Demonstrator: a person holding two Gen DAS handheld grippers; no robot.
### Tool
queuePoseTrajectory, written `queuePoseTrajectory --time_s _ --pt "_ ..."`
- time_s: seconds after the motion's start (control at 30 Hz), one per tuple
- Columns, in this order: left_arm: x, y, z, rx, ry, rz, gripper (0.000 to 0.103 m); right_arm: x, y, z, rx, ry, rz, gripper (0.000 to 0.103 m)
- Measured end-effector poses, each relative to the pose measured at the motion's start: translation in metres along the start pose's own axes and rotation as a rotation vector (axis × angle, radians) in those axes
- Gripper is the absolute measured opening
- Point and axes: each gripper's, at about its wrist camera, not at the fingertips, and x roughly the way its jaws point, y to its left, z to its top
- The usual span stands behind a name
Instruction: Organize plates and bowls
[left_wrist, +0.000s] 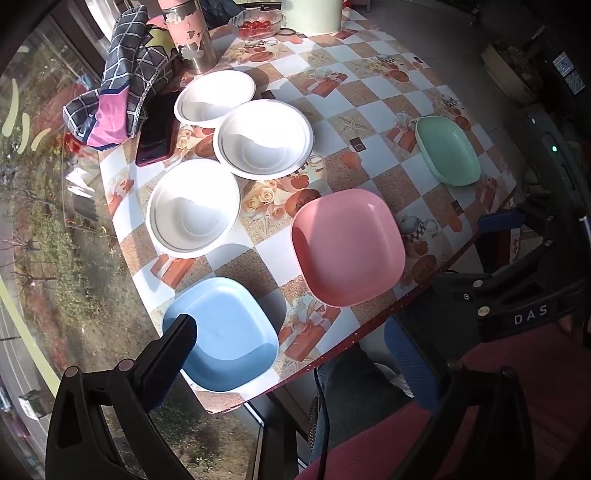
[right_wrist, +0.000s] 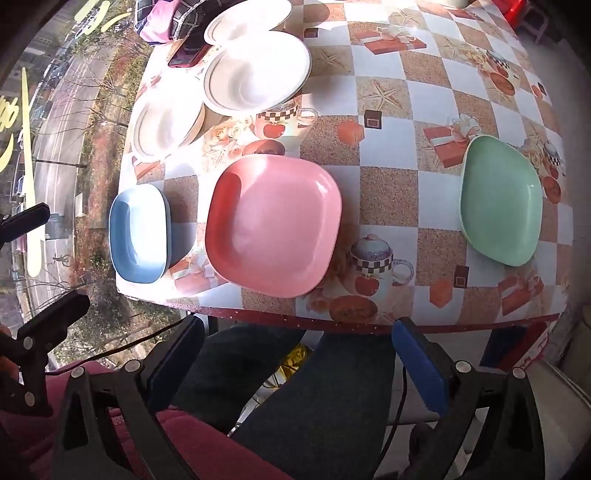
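Observation:
Three white bowls (left_wrist: 194, 206) (left_wrist: 263, 139) (left_wrist: 215, 96) sit at the table's left side. A blue square plate (left_wrist: 221, 332) lies at the near corner, a pink plate (left_wrist: 347, 245) beside it, and a green plate (left_wrist: 447, 149) further right. My left gripper (left_wrist: 291, 332) is open and empty, its left finger over the blue plate's edge. My right gripper (right_wrist: 295, 347) is open and empty, held off the table's front edge below the pink plate (right_wrist: 273, 225). The blue plate (right_wrist: 138, 232) and green plate (right_wrist: 500, 199) flank it.
A patterned cloth (left_wrist: 118, 81), a dark phone (left_wrist: 157, 129), a pink flask (left_wrist: 190, 33) and a glass bowl of red fruit (left_wrist: 256, 22) stand at the table's far end. The table (left_wrist: 373, 103) has a checkered cover. A window lies to the left.

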Motion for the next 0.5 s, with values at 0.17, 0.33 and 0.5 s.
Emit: queuePoseTrajectory --time_s 0.17,0.33,0.5 --pt "0.0008 0.0008 -0.0019 -0.004 -0.028 0.033 0.102 0.0012 -0.0107 0.0012 0.036 0.014 0.011 0.102" --pt "-0.0018 0.0049 0.0 -0.008 -0.014 0.02 0.102 0.0037 -0.009 -0.0004 0.018 0.026 0.01 0.102" --pt "-0.0009 0.0038 -0.0031 -0.026 0.006 -0.004 0.102 0.0053 -0.0065 -0.0021 -0.003 0.031 0.004 0.102"
